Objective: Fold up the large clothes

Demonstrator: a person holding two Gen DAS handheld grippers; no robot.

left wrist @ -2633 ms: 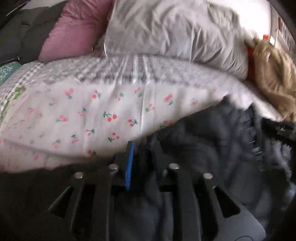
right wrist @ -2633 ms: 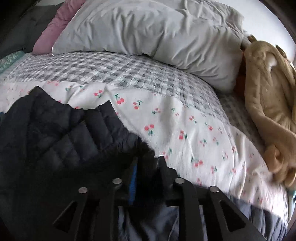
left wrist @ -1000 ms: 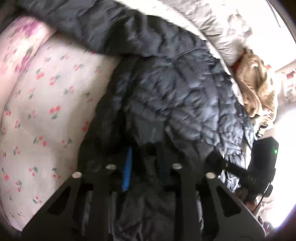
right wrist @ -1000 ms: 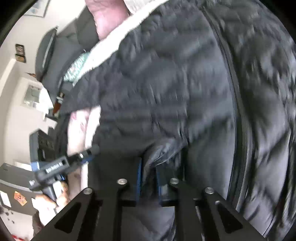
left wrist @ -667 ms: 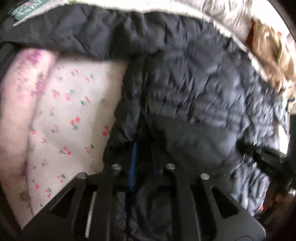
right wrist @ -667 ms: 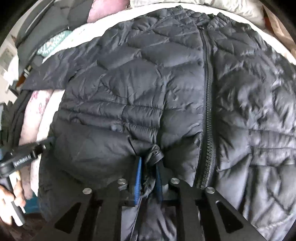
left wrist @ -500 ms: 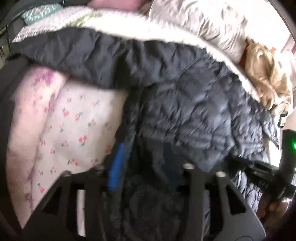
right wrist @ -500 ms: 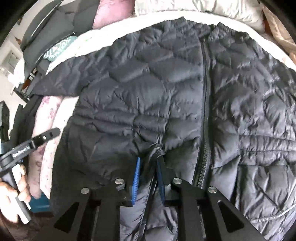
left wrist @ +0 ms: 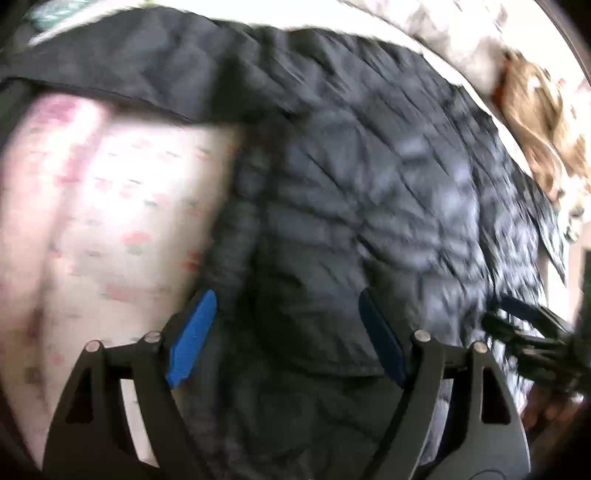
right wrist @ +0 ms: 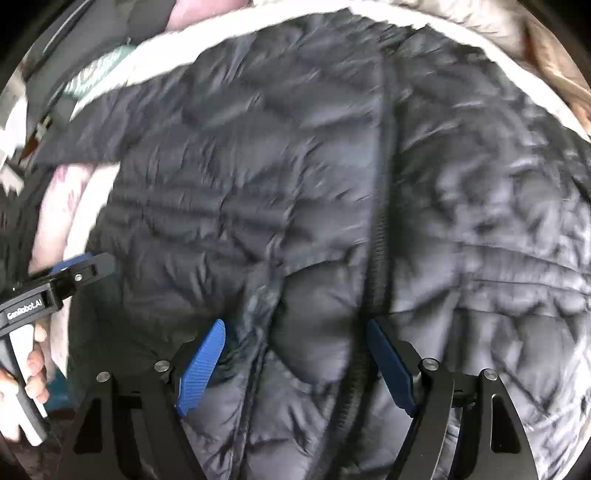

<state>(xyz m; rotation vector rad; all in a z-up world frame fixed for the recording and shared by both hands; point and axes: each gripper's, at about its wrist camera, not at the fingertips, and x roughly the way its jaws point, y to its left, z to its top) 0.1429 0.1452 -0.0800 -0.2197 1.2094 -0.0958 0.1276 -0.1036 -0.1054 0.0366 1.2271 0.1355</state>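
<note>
A black quilted puffer jacket (right wrist: 295, 192) lies spread front-up on the bed, zipper (right wrist: 380, 221) running down its middle and one sleeve (right wrist: 122, 110) stretched to the left. My right gripper (right wrist: 295, 328) is open just above the hem, holding nothing. My left gripper (left wrist: 286, 299) is open over the jacket (left wrist: 369, 206) near its left edge, holding nothing. The left gripper also shows in the right wrist view (right wrist: 79, 266), at the jacket's left side. The left wrist view is blurred.
The cherry-print bedsheet (left wrist: 122, 221) lies bare left of the jacket. Grey pillows (left wrist: 436, 26) and a tan plush blanket (left wrist: 535, 110) sit at the head of the bed. A pink pillow (right wrist: 199, 13) lies beyond the sleeve.
Both grippers were shut on the jacket's hem and have opened and let it go. The jacket now lies flat on the bed.
</note>
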